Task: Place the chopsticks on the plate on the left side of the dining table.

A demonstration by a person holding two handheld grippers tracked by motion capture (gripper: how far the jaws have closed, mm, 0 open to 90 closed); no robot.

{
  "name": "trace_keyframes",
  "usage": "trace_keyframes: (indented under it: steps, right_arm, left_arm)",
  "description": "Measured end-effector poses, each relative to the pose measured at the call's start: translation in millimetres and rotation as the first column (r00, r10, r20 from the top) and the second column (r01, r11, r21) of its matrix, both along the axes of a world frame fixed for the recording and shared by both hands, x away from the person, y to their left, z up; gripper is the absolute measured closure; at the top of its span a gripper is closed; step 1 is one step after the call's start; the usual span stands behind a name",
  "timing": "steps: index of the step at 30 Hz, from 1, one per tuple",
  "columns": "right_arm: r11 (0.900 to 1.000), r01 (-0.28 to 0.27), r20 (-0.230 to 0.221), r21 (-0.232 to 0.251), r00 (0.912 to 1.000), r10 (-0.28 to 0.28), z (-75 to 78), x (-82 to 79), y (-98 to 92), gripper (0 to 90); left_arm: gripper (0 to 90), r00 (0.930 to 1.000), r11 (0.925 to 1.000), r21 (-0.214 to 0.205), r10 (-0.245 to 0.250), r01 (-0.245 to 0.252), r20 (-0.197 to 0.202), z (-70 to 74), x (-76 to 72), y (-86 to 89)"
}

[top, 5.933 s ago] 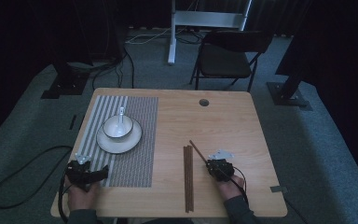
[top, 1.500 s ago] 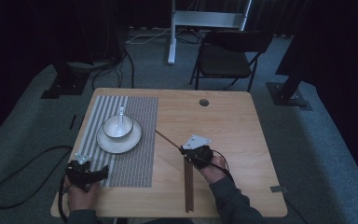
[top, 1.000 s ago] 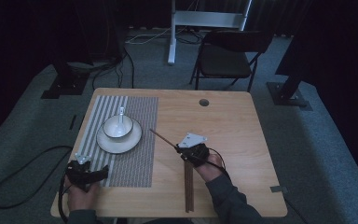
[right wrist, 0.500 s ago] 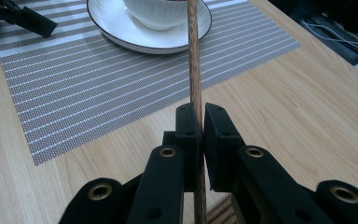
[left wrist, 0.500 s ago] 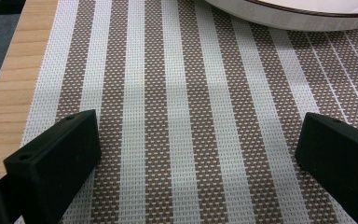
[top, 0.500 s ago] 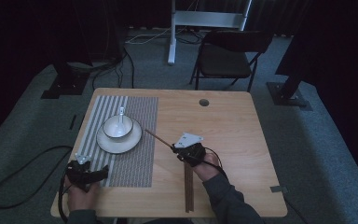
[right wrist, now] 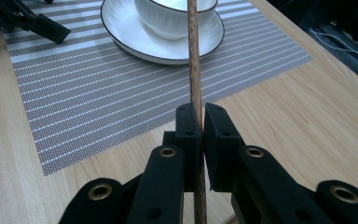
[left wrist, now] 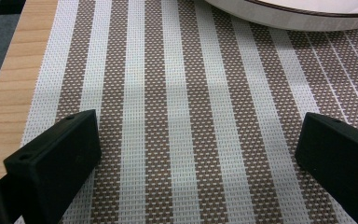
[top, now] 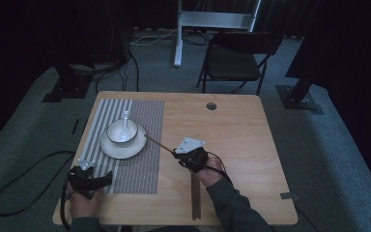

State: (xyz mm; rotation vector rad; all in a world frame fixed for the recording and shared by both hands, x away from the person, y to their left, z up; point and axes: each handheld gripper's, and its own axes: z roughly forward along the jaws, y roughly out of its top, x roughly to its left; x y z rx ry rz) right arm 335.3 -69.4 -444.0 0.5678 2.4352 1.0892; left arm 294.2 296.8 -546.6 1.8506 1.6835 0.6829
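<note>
From the high view, the right tool (top: 178, 155) is clamped on one chopstick (top: 159, 144), and that stick's long axis runs up and to the left, with its far tip ending right by the near-right edge of the plate (top: 112, 149). So the thing to aim at, the plate with the bowl (top: 122, 131) on it, lies off the front-left of the right tool, pretty much straight along the stick. The second chopstick (top: 195, 198) is flat on the surface, close to the person's edge, lying roughly front to back just below the right hand. The left tool (top: 107, 177) sits down at the near-left corner of the striped mat (top: 142, 164), nearer the plate than you'd think but not holding anything. In the left gripper view its jaws stand wide apart with bare mat (left wrist: 182, 121) between them, and the plate's rim (left wrist: 279, 18) is just past them at the top right. In the right gripper view the two pads are squeezed together on the chopstick (right wrist: 195, 70), which shoots straight ahead and crosses over the plate (right wrist: 135, 39) toward the bowl (right wrist: 168, 16). I'd guess the next move is mostly a matter of keeping that line and choosing where the tip comes down, on the rim or beside the plate.
</note>
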Motion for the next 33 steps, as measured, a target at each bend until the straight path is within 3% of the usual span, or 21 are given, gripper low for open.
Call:
trace_keyframes:
  steps: [12,33]
  right_arm:
    - [0.9994,-0.032,-0.007,0.011,0.9994,0.033,-1.2,2.8,9.2,85.0]
    - [0.9959,-0.089,0.016,-0.016,0.9959,0.089,0.9,7.0,28.0,85.0]
  left_arm:
    - [0.2,1.0000,1.0000,0.000,0.000,0.000,0.001,0.0,0.0,0.0]
    - [0.2,1.0000,1.0000,0.001,-0.002,0.002,-0.003,0.3,-0.1,0.2]
